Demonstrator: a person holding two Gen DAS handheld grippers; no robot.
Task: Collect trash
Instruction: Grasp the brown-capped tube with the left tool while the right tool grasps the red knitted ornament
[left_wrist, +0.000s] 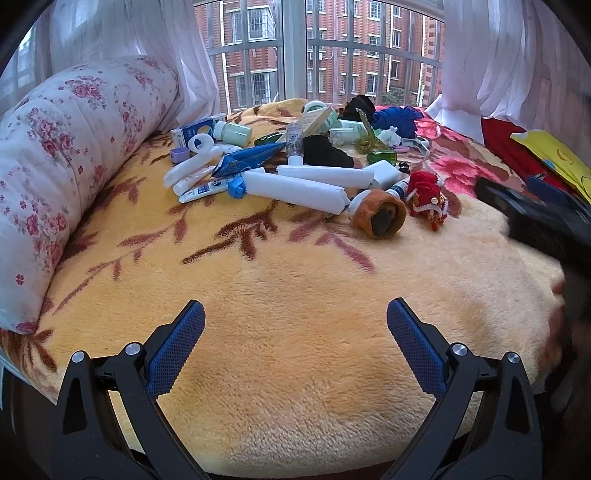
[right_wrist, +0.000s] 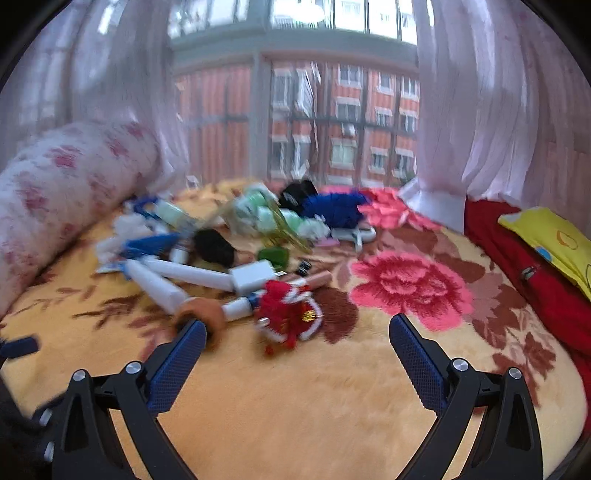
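Observation:
A heap of clutter lies on a yellow floral blanket (left_wrist: 295, 295): white foam pieces (left_wrist: 295, 190), a blue paper wrapper (left_wrist: 251, 158), tubes (left_wrist: 201, 190), pale green bottles (left_wrist: 232, 133), a crumpled tissue (left_wrist: 390, 136), a brown plush cup (left_wrist: 378, 214) and a red plush toy (left_wrist: 426, 195). My left gripper (left_wrist: 295, 325) stands open over bare blanket, well short of the heap. My right gripper (right_wrist: 297, 336) is also open, low over the blanket, with the red toy (right_wrist: 288, 314) just beyond its fingertips. The right wrist view is blurred. Neither gripper holds anything.
A rolled floral quilt (left_wrist: 55, 166) lines the left side. Sheer curtains and a barred window stand behind the heap. Red cloth (right_wrist: 535, 277) and a yellow pillow (right_wrist: 554, 240) lie at the right. A dark shape, the other gripper (left_wrist: 535, 218), juts in at the right of the left wrist view.

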